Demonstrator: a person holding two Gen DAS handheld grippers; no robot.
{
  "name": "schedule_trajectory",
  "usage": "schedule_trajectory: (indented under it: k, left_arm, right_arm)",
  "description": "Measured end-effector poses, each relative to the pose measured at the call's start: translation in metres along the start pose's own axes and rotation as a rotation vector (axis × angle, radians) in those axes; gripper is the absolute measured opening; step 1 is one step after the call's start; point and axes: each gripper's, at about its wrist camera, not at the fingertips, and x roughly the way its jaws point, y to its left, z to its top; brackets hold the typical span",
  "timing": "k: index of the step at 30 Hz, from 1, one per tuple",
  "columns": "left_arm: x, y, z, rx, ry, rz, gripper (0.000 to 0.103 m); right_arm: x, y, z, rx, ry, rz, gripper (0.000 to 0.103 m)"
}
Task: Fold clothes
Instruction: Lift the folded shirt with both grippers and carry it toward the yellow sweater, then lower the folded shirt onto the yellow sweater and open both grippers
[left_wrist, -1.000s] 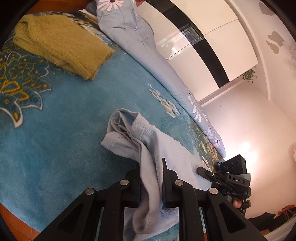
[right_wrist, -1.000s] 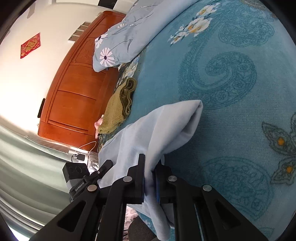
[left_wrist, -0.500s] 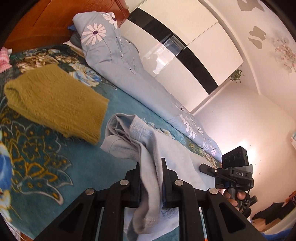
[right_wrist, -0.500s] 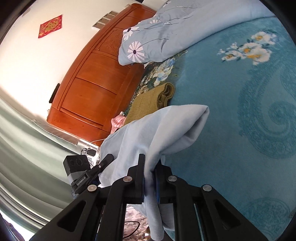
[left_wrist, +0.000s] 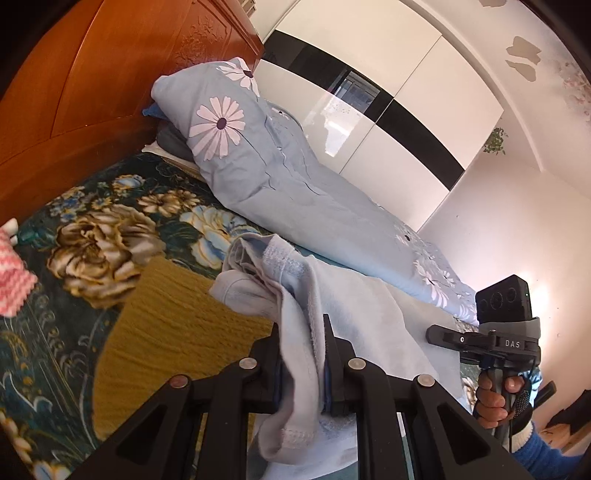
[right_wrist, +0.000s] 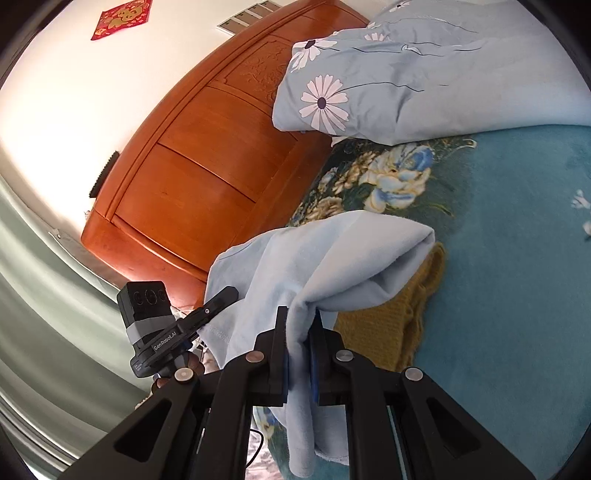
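A light blue garment (left_wrist: 354, 317) hangs folded between my two grippers, held above the bed. My left gripper (left_wrist: 301, 332) is shut on its bunched waistband end. My right gripper (right_wrist: 299, 325) is shut on the other end of the light blue garment (right_wrist: 325, 266). A folded mustard knitted sweater (left_wrist: 173, 321) lies on the bed right under the garment; in the right wrist view the sweater (right_wrist: 399, 321) shows under the cloth. The right gripper also shows in the left wrist view (left_wrist: 502, 332), and the left gripper in the right wrist view (right_wrist: 166, 325).
The bed has a teal floral blanket (right_wrist: 517, 258). A pale blue daisy-print duvet (left_wrist: 280, 177) lies along the far side. A wooden headboard (right_wrist: 207, 177) stands behind. A pink knitted item (left_wrist: 11, 280) lies at the left edge. White wardrobe doors (left_wrist: 388, 110) stand beyond.
Both grippers have carried the garment toward the headboard. It now hangs over the mustard sweater, which was well ahead of it before.
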Motion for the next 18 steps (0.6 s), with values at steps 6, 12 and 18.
schedule_trajectory:
  k: [6, 12, 18]
  left_arm:
    - [0.024, 0.07, 0.007, -0.109, 0.02, 0.061, 0.018]
    - [0.046, 0.136, -0.032, -0.319, 0.14, 0.152, 0.022]
    - [0.01, 0.132, -0.045, -0.361, 0.033, 0.199, 0.026]
  right_arm:
    - [0.071, -0.034, 0.008, 0.04, 0.035, 0.026, 0.01]
    - [0.107, -0.094, -0.018, 0.174, 0.093, 0.001, 0.009]
    - [0.096, -0.094, -0.022, 0.161, 0.097, -0.032, 0.01]
